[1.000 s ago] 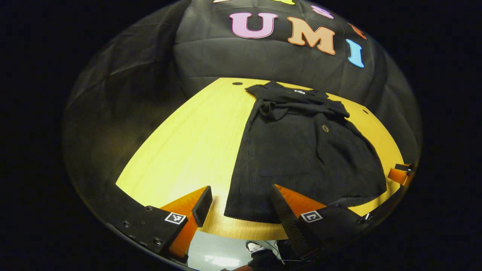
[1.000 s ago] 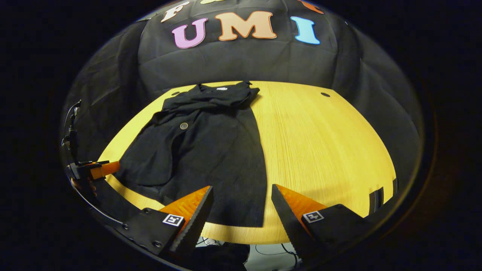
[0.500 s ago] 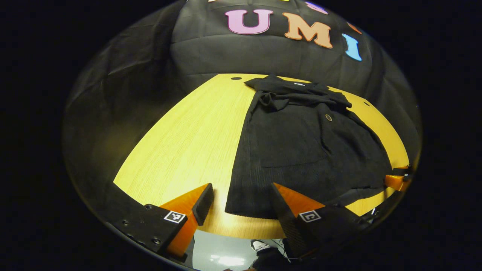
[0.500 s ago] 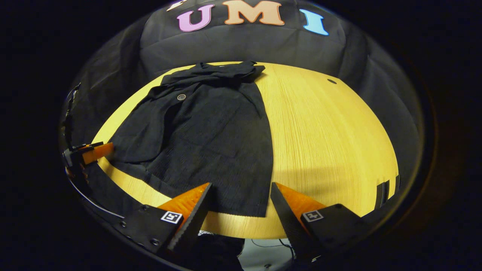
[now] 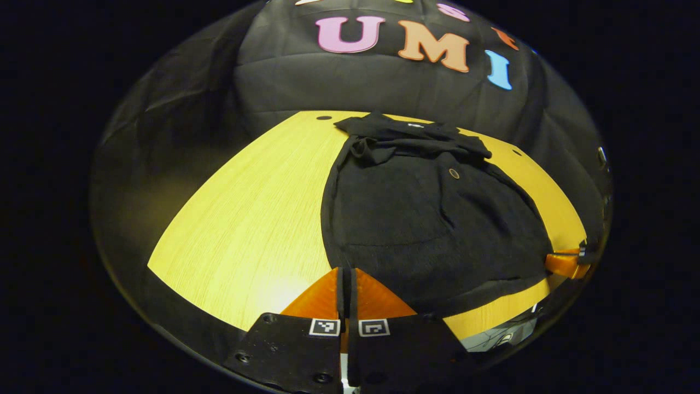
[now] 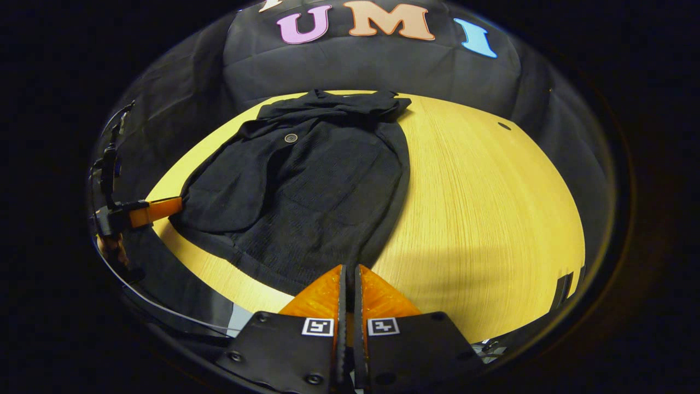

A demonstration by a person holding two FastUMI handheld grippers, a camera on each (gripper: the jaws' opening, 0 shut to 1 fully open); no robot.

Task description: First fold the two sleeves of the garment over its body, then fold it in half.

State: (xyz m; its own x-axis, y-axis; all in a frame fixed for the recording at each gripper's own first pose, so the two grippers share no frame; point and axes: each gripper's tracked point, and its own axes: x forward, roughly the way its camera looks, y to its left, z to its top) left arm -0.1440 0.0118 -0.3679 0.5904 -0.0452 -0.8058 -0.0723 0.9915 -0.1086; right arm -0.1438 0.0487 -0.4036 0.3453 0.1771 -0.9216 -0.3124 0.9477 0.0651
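A black garment [image 5: 426, 219] lies flat on the yellow wooden table [image 5: 246, 219], collar at the far side, both sleeves folded across its body. My left gripper [image 5: 346, 269] is shut on the near left hem corner. In the right gripper view the garment [image 6: 317, 186] runs down to my right gripper [image 6: 348, 267], which is shut on the near right hem corner. Each view catches the other gripper at the hem's opposite end: the right gripper [image 5: 566, 262] and the left gripper [image 6: 156, 208]. A small round button [image 5: 454, 173] shows on the folded sleeve.
The table [image 6: 481, 208] has bare wood on either side of the garment and a small round hole [image 6: 504, 126] near its far edge. Its near edge runs just under both grippers. Cables [image 6: 109, 164] hang by the left gripper.
Both grippers moved forward over the table's near edge and went from open to shut on the hem corners. The hem now bunches toward each gripper's fingertips.
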